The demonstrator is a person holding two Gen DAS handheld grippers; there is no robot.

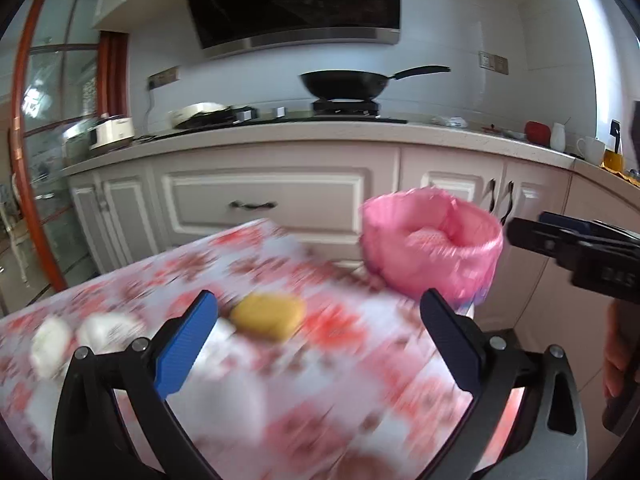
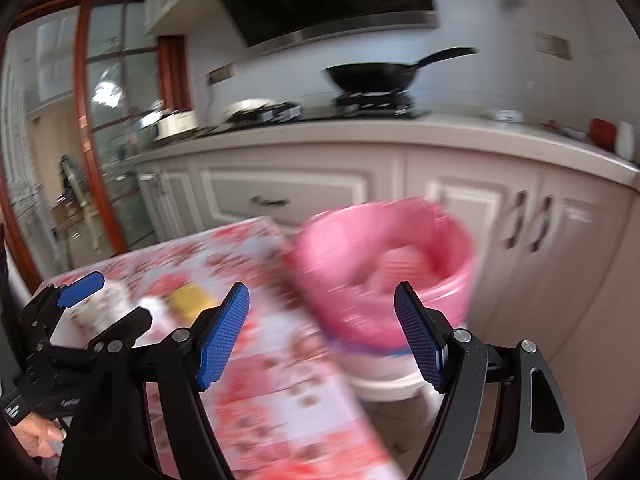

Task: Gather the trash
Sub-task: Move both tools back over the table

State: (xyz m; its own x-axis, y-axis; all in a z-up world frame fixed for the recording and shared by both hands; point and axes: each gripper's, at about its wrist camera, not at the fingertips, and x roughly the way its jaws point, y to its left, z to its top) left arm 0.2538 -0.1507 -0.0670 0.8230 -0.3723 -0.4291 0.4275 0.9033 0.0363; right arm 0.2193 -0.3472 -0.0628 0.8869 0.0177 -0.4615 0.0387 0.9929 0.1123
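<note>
Both grippers stood empty over the flowered surface (image 1: pixel 280 380), so the step in hand looked like the reach toward a fresh piece of trash, not a carry. The left gripper (image 1: pixel 320 344) had its jaws spread about as wide as they go, with nothing between the pads; in its own view a yellow lump (image 1: pixel 267 316), perhaps a sponge or a bit of food, lay on the surface just beyond the tips at about eleven o'clock, close to the blue pad. Two crumpled white pieces (image 1: pixel 76 338), likely paper, lay well off at nine o'clock, blurred too much to say more. The right gripper (image 2: pixel 322 336) also had its jaws parted and gripped nothing. From its view the bin (image 2: pixel 384 272), lined with a pink bag and standing on the floor off the edge of the surface, sat at about one o'clock, its mouth open upward. The same bin showed in the left view at two o'clock, just past the corner of the surface. The next move, as I judged it, called for the left gripper to come down on the yellow lump so that both pads straddled it, close, lift clear, then swing toward the bin's mouth. The lump looked soft, so a gentle squeeze would probably have been enough.
</note>
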